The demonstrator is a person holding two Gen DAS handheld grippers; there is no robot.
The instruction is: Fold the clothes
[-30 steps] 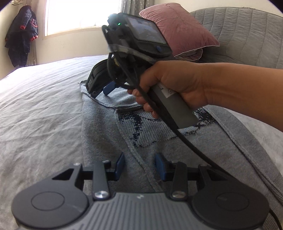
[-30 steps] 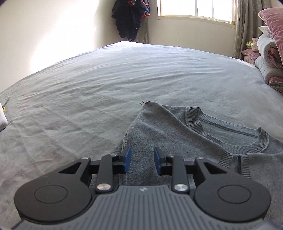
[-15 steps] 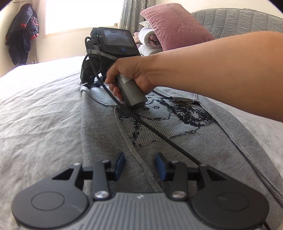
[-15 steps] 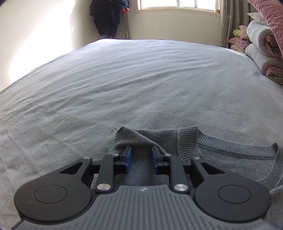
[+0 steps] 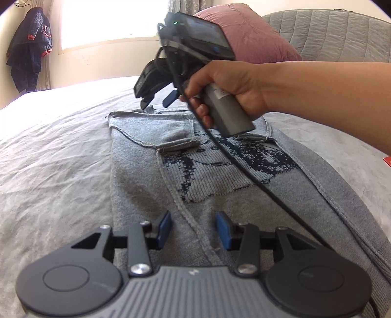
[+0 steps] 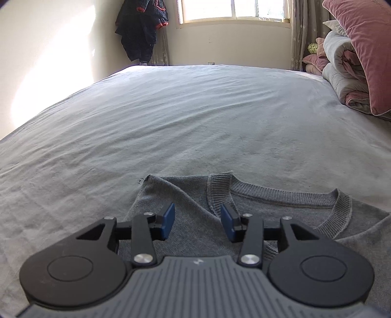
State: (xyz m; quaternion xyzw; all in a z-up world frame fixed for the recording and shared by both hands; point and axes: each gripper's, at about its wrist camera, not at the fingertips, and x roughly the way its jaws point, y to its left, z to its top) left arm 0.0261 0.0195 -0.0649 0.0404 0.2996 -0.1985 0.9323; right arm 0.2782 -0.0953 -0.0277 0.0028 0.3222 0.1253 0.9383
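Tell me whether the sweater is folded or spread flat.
Partly folded: the sweater has one side edge and sleeve cuff turned over its patterned front.

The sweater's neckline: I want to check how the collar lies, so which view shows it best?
The right wrist view: the ribbed collar of the sweater lies unobstructed beyond the open right gripper. The left wrist view shows it only distant, partly hidden behind the right hand.

Blown-out window (image 6: 233, 11) backlight, fisheye-bent edges, slight blur.
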